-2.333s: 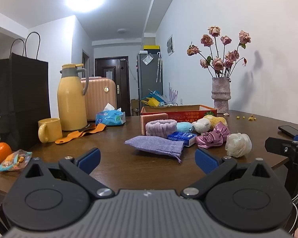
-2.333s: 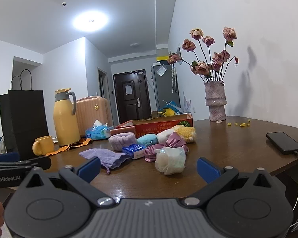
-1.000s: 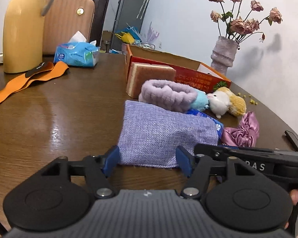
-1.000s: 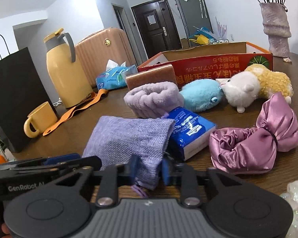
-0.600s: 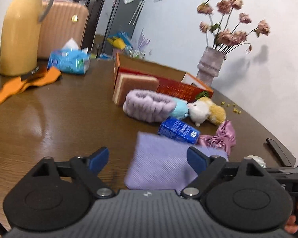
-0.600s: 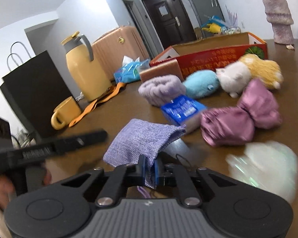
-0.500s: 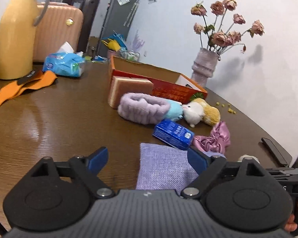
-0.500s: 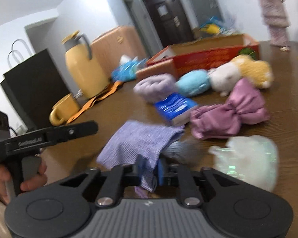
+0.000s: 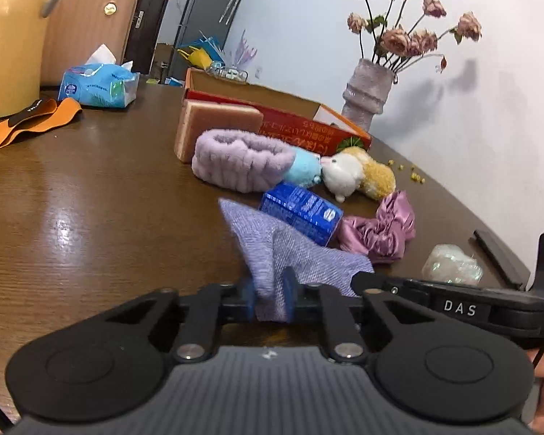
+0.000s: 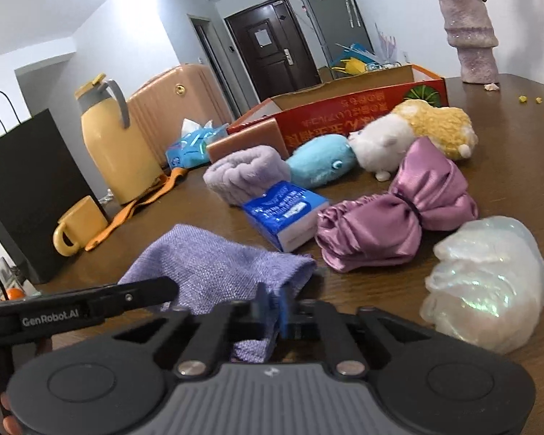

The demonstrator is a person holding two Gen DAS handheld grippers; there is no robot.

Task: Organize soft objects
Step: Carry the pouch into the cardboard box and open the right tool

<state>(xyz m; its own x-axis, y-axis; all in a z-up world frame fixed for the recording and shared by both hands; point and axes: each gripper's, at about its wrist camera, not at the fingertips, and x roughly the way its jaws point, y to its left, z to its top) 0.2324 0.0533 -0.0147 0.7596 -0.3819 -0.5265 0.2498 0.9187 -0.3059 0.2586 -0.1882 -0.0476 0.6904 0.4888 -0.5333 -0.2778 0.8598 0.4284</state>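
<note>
- While both wrist views sit low over the wooden table (image 9: 90,195), I log the left gripper (image 9: 270,299) clamped on the lavender drawstring pouch (image 9: 290,250) at lower centre of its frame.
- Right gripper (image 10: 272,308) pinches the pouch's other edge, lower centre.
- Blue tissue pack (image 10: 284,210) lies just behind, mid-frame.

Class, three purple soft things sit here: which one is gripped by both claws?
The lilac woven pouch; the fluffy headband and the satin scrunchie lie untouched on the table.

The dark wooden table (image 9: 90,195) carried an orange cardboard box (image 9: 290,119), a purple headband (image 9: 241,163), plush toys (image 10: 409,134), a blue tissue pack (image 10: 286,214) and a satin scrunchie (image 10: 399,214).
</note>
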